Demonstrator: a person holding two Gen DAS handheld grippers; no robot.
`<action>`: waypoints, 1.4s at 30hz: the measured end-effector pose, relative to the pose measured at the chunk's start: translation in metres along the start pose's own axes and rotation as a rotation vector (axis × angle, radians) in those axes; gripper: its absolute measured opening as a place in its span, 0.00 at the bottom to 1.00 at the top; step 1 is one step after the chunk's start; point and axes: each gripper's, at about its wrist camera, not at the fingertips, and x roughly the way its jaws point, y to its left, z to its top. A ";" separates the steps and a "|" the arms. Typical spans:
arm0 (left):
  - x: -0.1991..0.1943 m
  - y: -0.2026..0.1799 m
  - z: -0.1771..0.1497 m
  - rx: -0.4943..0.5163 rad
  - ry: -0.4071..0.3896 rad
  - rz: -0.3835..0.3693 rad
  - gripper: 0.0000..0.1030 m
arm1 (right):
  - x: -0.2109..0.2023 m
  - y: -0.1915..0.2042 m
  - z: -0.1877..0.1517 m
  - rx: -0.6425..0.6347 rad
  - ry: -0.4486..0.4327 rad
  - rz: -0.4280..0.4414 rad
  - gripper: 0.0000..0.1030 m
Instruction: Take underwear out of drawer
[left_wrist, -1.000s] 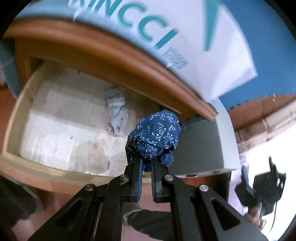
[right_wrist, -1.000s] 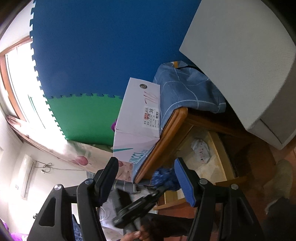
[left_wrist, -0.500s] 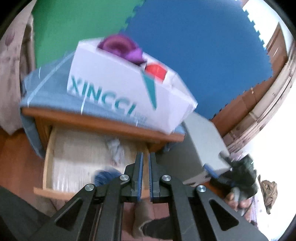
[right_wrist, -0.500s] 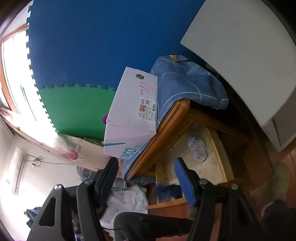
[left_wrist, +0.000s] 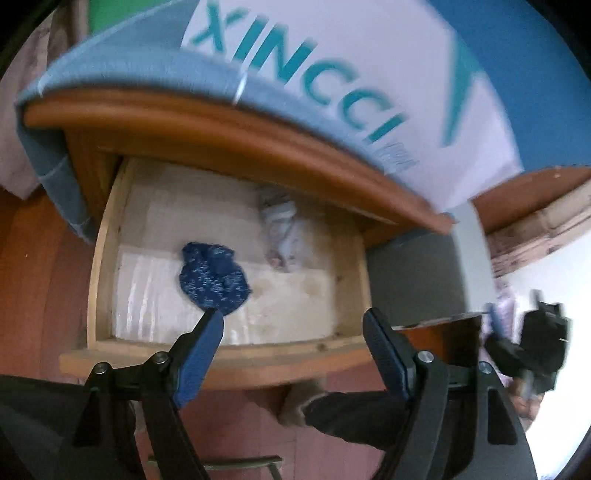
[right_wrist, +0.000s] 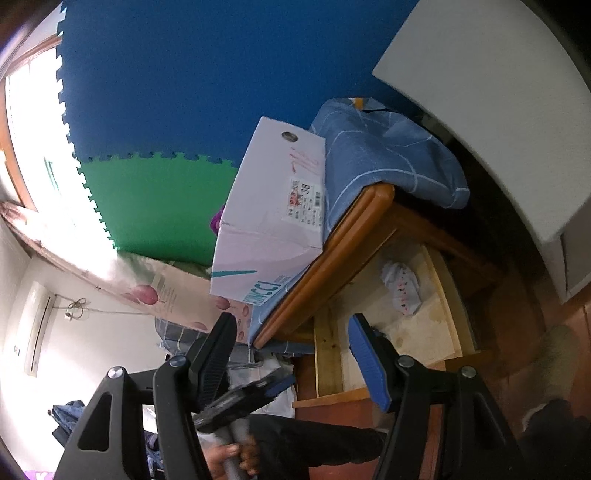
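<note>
The wooden drawer (left_wrist: 96, 258) is pulled open. A dark blue patterned underwear (left_wrist: 212, 278) lies on its pale lined bottom, left of centre. A white patterned underwear (left_wrist: 282, 236) lies further back to the right; it also shows in the right wrist view (right_wrist: 400, 288). My left gripper (left_wrist: 293, 328) is open and empty, above the drawer's front edge, its left fingertip just in front of the blue piece. My right gripper (right_wrist: 291, 339) is open and empty, off to the side of the drawer (right_wrist: 325, 354). The blue underwear is hidden in the right wrist view.
A white XINCCI shoe box (left_wrist: 332, 70) sits on a blue cloth (left_wrist: 122, 70) on the wooden cabinet top (left_wrist: 229, 136). A grey box (left_wrist: 417, 273) stands right of the drawer. The person's leg (left_wrist: 354, 417) and slipper are below.
The blue underwear has left my left gripper and now lies in the drawer. My left gripper went from shut to open and moved close above the drawer. The right gripper barely moved.
</note>
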 end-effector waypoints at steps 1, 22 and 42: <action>0.011 0.002 0.002 -0.012 0.009 0.023 0.73 | 0.001 0.001 0.000 -0.005 0.005 0.000 0.63; 0.178 0.086 0.024 -0.514 0.380 0.257 0.73 | -0.019 -0.017 0.003 0.098 0.015 0.127 0.66; -0.015 0.007 -0.015 -0.050 0.000 0.051 0.17 | -0.008 -0.012 0.003 0.077 0.006 0.074 0.67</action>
